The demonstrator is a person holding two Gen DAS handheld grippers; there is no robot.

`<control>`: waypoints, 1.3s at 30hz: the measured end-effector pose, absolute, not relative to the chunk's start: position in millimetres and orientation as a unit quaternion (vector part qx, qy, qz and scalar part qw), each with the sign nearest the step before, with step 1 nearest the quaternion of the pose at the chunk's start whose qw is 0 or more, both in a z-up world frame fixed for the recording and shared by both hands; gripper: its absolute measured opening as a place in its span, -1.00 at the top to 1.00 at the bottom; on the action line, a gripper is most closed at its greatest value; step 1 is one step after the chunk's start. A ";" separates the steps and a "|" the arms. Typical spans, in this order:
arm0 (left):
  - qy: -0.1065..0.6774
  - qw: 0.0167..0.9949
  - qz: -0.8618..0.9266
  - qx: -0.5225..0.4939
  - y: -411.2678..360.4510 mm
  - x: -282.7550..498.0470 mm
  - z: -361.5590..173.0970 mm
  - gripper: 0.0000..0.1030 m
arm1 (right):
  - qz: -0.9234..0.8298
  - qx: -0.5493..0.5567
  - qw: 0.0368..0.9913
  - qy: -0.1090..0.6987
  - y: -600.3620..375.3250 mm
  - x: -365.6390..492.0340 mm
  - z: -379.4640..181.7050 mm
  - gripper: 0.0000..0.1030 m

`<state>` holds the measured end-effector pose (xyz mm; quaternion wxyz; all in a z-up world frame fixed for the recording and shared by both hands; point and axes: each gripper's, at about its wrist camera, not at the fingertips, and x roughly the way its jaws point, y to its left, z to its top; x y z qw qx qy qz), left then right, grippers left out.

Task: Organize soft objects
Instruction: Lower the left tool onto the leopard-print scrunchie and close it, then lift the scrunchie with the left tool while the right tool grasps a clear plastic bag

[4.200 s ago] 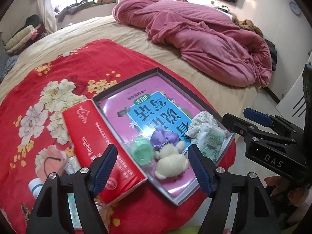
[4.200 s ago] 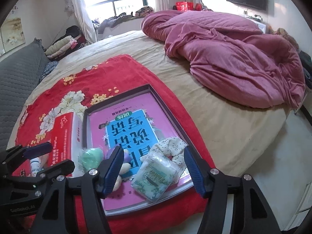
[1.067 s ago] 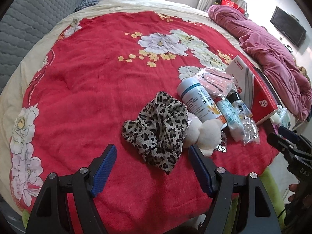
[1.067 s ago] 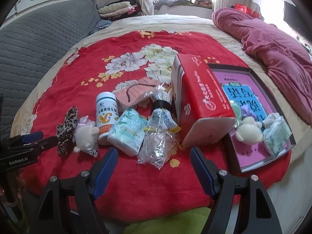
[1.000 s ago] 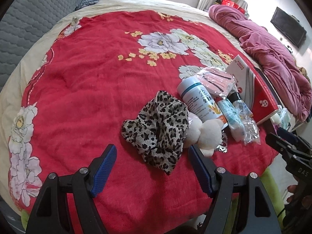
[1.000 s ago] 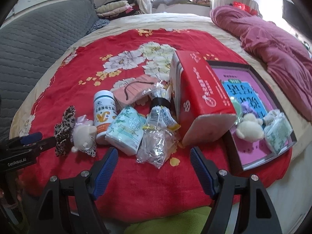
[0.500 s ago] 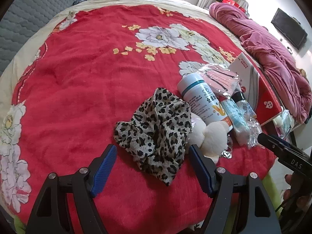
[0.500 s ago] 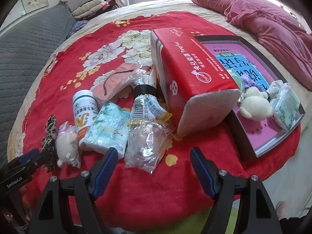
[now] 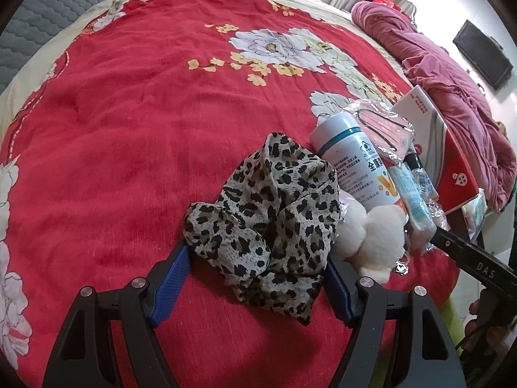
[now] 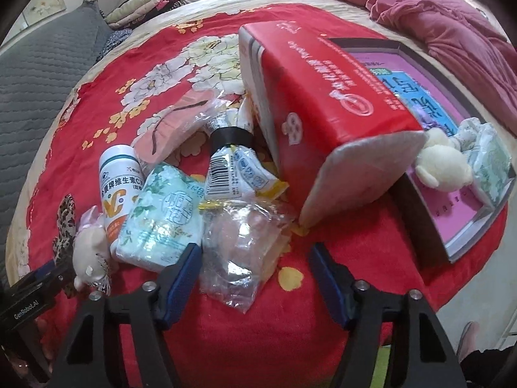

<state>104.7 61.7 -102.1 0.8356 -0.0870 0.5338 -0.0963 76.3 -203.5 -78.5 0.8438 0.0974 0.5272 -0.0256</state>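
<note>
A leopard-print scrunchie (image 9: pixel 271 216) lies on the red flowered blanket (image 9: pixel 145 113), with a cream plush toy (image 9: pixel 371 236) touching its right side. My left gripper (image 9: pixel 258 278) is open, its blue pads on either side of the scrunchie's near part. My right gripper (image 10: pixel 255 278) is open over a crumpled clear plastic bag (image 10: pixel 242 249). A green-white tissue pack (image 10: pixel 161 216) lies to its left. The scrunchie (image 10: pixel 66 223) and plush (image 10: pixel 90 252) show at the far left of the right wrist view. The dark tray (image 10: pixel 423 226) on the right holds a cream plush (image 10: pixel 442 168) and a tissue pack (image 10: pixel 491 165).
A white vitamin bottle (image 9: pixel 355 165), a wrapped pink mask (image 9: pixel 384 129), a tube (image 10: pixel 232 168) and a red box (image 10: pixel 323 97) lie in a cluster between scrunchie and tray. A pink duvet (image 10: pixel 436 9) is heaped at the back. The bed edge is close in front.
My left gripper has moved forward and down so its open pads now flank the scrunchie. My right gripper has moved closer to the clear bag and red box.
</note>
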 end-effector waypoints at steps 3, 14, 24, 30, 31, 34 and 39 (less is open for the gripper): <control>0.532 0.835 -0.101 -0.097 64.4 106.2 -103.4 -0.50 | -0.016 0.095 0.845 0.527 -198.6 79.6 -81.4 -0.08; 0.524 0.834 -0.116 -0.127 71.5 108.8 -103.4 -0.32 | -0.005 0.095 0.849 0.520 -200.1 72.9 -75.2 -0.01; 0.520 0.833 -0.124 -0.142 77.0 107.4 -99.5 0.57 | 0.006 0.091 0.853 0.513 -201.6 65.1 -63.2 0.00; 0.503 0.846 -0.122 -0.131 76.7 101.5 -82.3 0.57 | 0.014 0.093 0.857 0.506 -199.5 63.1 -55.3 0.00; 0.501 0.847 -0.122 -0.129 76.6 100.7 -79.8 0.57 | 0.016 0.093 0.858 0.504 -198.8 62.5 -53.8 0.00; 0.496 0.851 -0.121 -0.122 75.3 97.2 -72.1 0.57 | 0.020 0.092 0.861 0.501 -196.9 61.4 -50.0 0.00; 0.488 0.857 -0.125 -0.108 69.8 91.2 -59.4 0.57 | 0.026 0.085 0.868 0.489 -191.5 58.3 -38.7 0.00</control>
